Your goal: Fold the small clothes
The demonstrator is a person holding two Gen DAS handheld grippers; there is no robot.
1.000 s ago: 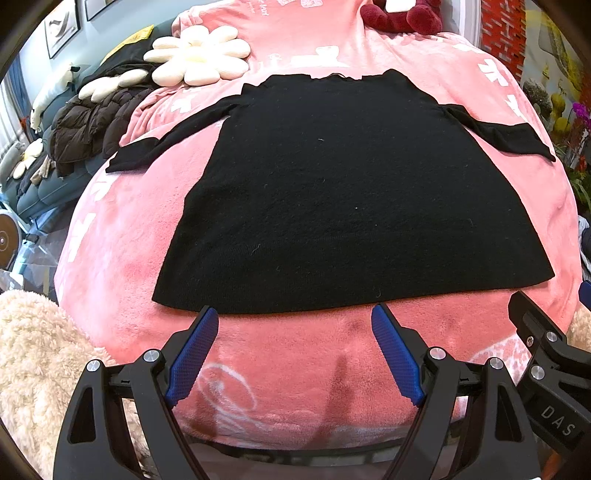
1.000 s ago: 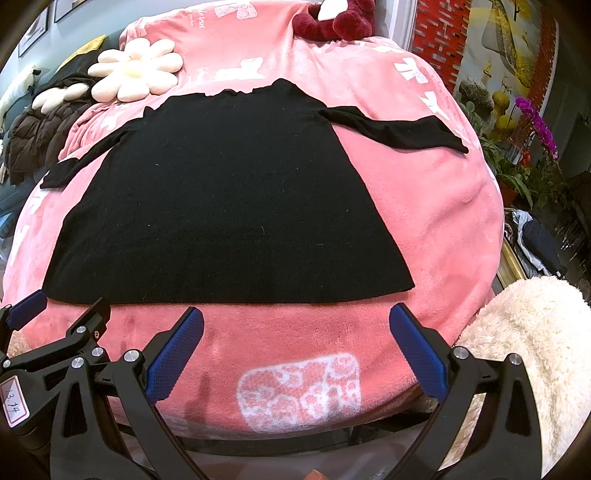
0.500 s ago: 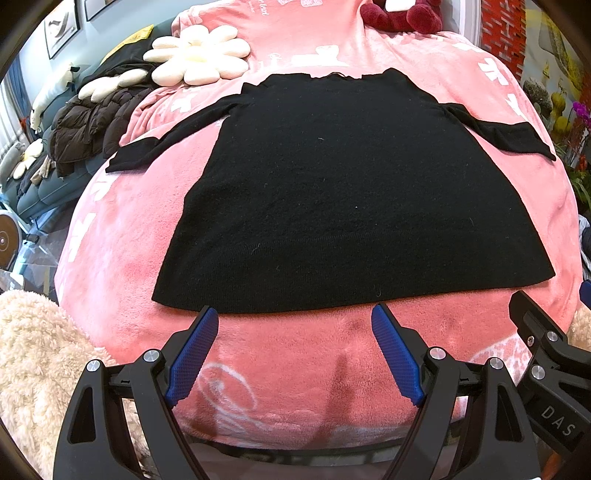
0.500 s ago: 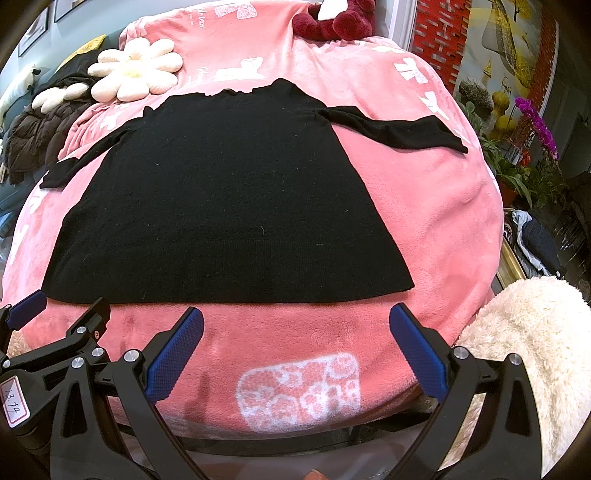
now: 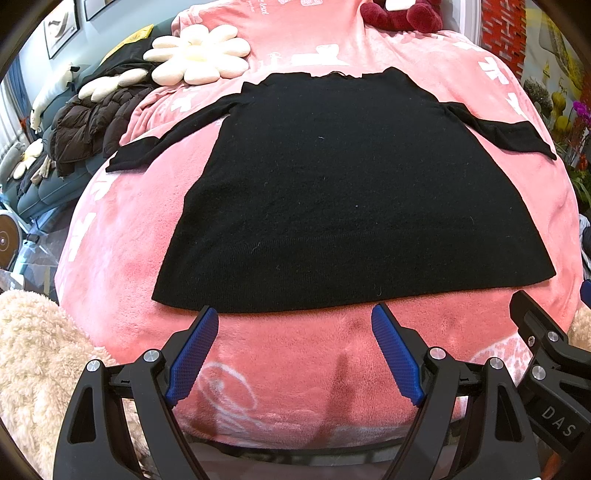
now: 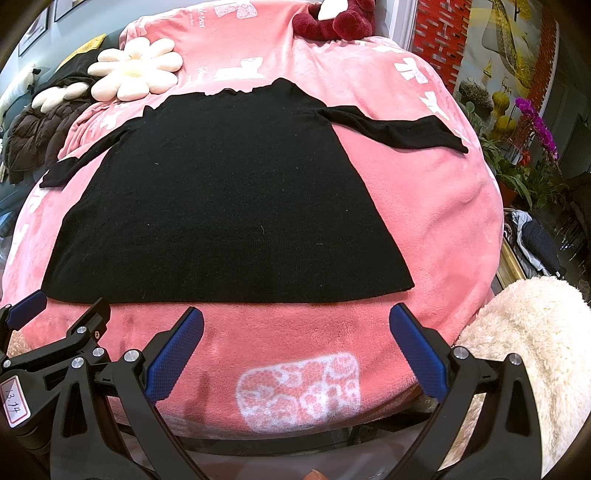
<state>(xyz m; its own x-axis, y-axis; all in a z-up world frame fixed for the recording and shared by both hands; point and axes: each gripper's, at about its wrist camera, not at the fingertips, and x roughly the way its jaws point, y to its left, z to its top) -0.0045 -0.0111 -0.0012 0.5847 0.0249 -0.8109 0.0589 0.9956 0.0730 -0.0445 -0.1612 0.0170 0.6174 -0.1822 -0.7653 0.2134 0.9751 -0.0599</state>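
Bright, sharp; perhaps edge-warped fisheye

red plush toy (image 5: 402, 16) cut by top edge | blanket print (image 5: 260, 5) unreadable (too small)

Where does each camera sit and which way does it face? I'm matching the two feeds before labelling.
Left wrist: on the left gripper, looking forward over the black sweater on the pink blanket; its own open fingers show, with the right gripper at the right edge.
Right wrist: on the right gripper, facing the same way; its open fingers show, with the left gripper at the left edge.
Shared: sweater, blanket, flower cushion.
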